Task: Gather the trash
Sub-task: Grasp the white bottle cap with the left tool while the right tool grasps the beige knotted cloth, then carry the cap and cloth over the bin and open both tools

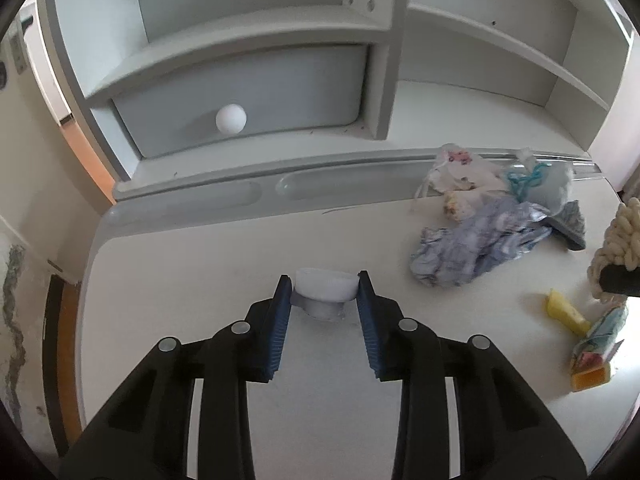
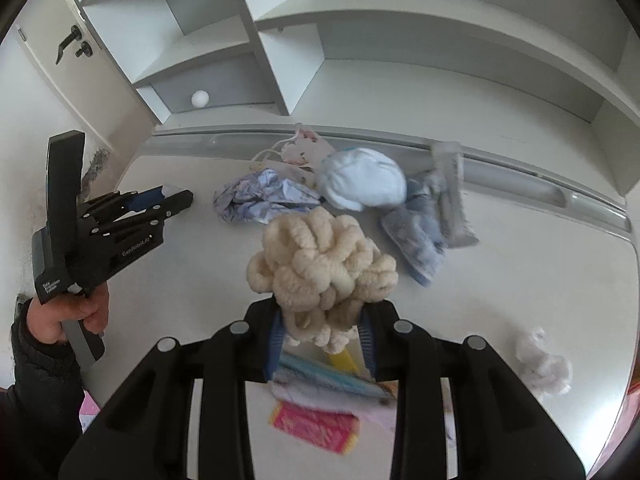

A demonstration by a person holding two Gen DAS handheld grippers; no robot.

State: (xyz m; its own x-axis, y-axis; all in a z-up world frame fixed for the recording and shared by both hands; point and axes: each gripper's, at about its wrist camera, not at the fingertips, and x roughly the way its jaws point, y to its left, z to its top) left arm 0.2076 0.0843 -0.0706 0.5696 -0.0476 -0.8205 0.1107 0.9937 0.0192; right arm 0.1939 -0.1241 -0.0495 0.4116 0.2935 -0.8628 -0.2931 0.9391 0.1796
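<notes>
Both grippers are over the pale desk (image 1: 168,264) now. The left gripper (image 1: 325,294) has its blue pads either side of a small white cup (image 1: 326,282) near the front edge of the desktop — the pads meet the cup's sides, so it looks clenched on it, the cup still resting on the surface. A hand (image 2: 76,316) in a dark sleeve carries that gripper, seen from the other side at the left edge of the desk.

The right gripper (image 2: 324,330) is clamped on a cream bundle of chunky yarn (image 2: 320,260), which bulges out above the pads. Under it, near the front edge, lie a pale blue wrapper (image 2: 332,376), a yellow piece (image 2: 342,360) and a pink-and-yellow packet (image 2: 314,426) — blurred, so I cannot tell more.

Further back, towards the grey tray strip (image 1: 224,196) along the rear edge, the rubbish is heaped: a crumpled blue-white paper (image 2: 256,198), a light blue ball of cloth (image 2: 364,182), a patterned bag (image 2: 302,150) and a blue-grey rag (image 2: 420,236). A white fluffy wad (image 2: 542,364) sits alone near the right front corner.

Behind the desk rises a white shelf unit (image 1: 384,60) with open compartments, and a grey drawer (image 1: 248,96) with a round white knob (image 1: 231,119). To the left, a door with a black handle (image 2: 66,46) and a scuffed wall (image 1: 14,320).
</notes>
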